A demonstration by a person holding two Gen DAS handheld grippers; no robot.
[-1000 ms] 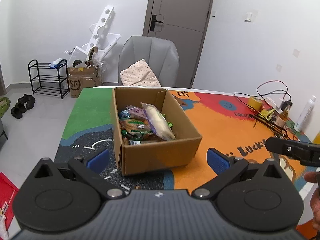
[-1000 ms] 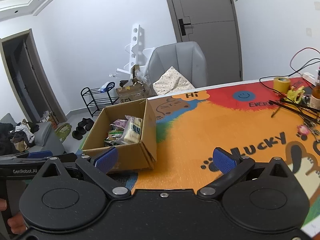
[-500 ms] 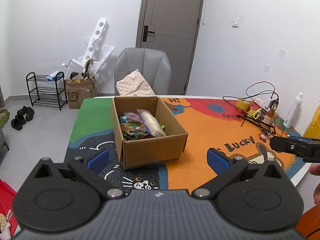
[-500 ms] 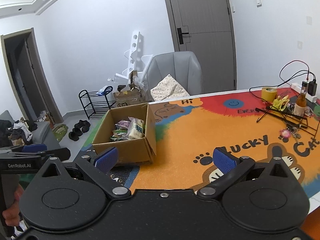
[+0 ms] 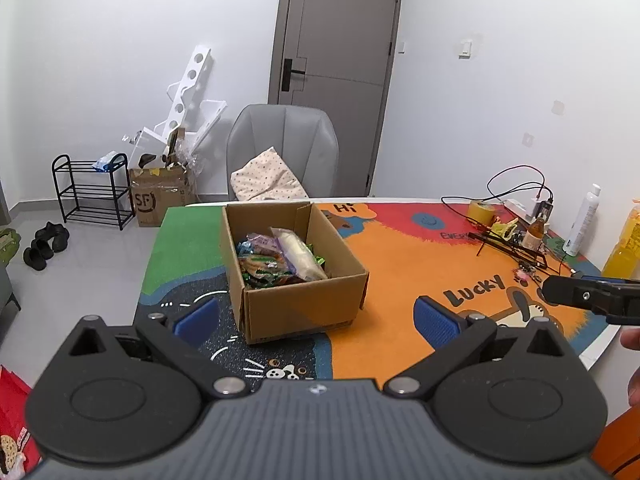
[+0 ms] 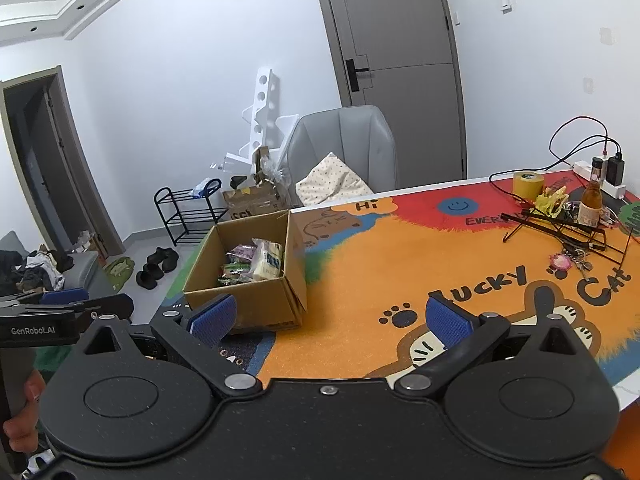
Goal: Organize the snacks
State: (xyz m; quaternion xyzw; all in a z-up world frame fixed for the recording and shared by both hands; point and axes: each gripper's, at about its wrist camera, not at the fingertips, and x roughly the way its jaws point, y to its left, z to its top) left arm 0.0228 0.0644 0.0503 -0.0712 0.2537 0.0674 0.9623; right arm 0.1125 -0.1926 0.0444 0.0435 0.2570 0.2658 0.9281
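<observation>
An open cardboard box (image 5: 304,304) stands on the colourful table mat and holds several snack packets (image 5: 280,256), among them a long pale packet. The box also shows in the right wrist view (image 6: 256,304), with the snack packets (image 6: 256,260) inside. My left gripper (image 5: 316,316) is open and empty, held back from the box and above the table's near edge. My right gripper (image 6: 328,316) is open and empty, to the right of the box. Each gripper shows at the edge of the other's view.
The mat (image 6: 400,264) covers the table. At the far right lie a yellow tape roll (image 6: 528,186), a brown bottle (image 6: 591,204), a black wire stand (image 6: 560,228), cables and keys. A grey chair (image 5: 282,148) with a cushion stands behind the table.
Both grippers have pulled back and up from the box, so the box looks smaller and more of the table shows. Both stay open and empty.
</observation>
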